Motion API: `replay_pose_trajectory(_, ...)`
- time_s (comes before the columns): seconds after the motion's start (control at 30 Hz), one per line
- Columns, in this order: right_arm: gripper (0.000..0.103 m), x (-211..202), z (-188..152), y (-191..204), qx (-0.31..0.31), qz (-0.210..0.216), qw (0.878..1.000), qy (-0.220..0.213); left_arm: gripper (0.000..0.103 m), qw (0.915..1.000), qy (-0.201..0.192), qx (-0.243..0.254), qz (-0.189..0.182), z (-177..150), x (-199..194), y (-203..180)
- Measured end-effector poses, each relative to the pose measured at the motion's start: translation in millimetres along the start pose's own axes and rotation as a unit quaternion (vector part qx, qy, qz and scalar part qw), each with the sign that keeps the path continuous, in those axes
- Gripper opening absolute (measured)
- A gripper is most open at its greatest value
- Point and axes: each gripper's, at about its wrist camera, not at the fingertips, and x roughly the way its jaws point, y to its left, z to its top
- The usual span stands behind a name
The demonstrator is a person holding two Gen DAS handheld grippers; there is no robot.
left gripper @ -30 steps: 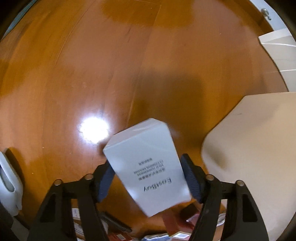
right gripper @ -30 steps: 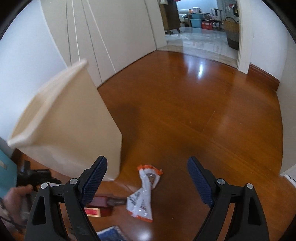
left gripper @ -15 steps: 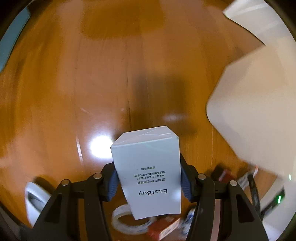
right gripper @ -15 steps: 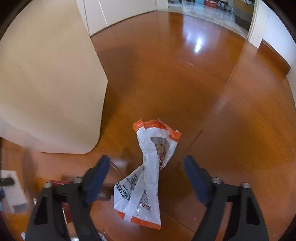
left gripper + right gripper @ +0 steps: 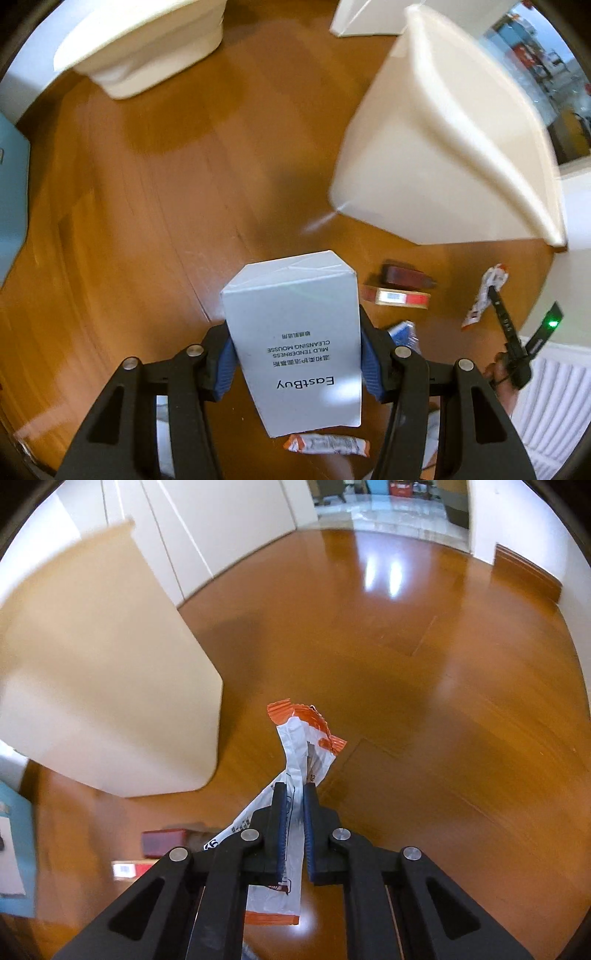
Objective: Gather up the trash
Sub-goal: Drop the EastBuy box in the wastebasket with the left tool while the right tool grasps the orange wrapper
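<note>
My left gripper [image 5: 295, 354] is shut on a white EastBuy carton [image 5: 295, 339], held well above the wooden floor. The cream trash bin [image 5: 443, 147] stands to its upper right. In the right wrist view my right gripper [image 5: 294, 808] is shut on a white and orange snack wrapper [image 5: 303, 738], which is pinched between the blue pads just right of the cream trash bin [image 5: 103, 686]. From the left wrist view the right gripper [image 5: 496, 295] shows at the far right with the wrapper [image 5: 484, 295].
On the floor lie a dark red box [image 5: 404, 277], a red and white pack [image 5: 400, 297], a blue packet [image 5: 402, 328] and another orange wrapper [image 5: 327, 445]. A second cream container [image 5: 140, 44] stands at the top left. A hand [image 5: 498, 376] shows at the right.
My left gripper closed on the carton, rose and rolled, bringing the bin and floor litter into view. My right gripper dropped onto the wrapper and closed on it.
</note>
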Motion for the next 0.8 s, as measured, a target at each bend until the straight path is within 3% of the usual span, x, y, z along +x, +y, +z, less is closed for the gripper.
replay_pose_trajectory(0.23, 0.008, -48.3, -4.3, -0.2, 0.015, 0.027, 0.999, -0.026, 0.054, 0.9915, -0.107, 0.056, -0.048, 27.4, -83.7, -65.6)
replay_pose_trajectory(0.5, 0.008, -71.5, 1.1, 2.6, 0.019, 0.039, 0.998, -0.043, 0.054, 0.9749, -0.198, 0.081, -0.06, 98.3, -82.9, -143.7)
replay_pose_trajectory(0.6, 0.008, -68.8, 6.7, -1.8, 0.028, 0.038, 0.998, -0.041, 0.055, 0.9731, -0.204, 0.093, -0.054, 116.5, -62.3, -158.7)
replay_pose_trajectory(0.7, 0.008, -70.3, 5.0, -0.6, 0.03, 0.04, 0.998, -0.04, 0.056, 0.9813, -0.159, 0.093, -0.057, 128.3, -29.3, -165.5)
replay_pose_trajectory(0.8, 0.008, -74.5, 4.8, 0.8, 0.03, 0.041, 0.998, -0.041, 0.083, 0.981, -0.163, 0.098, -0.042, 122.9, -19.0, -165.8)
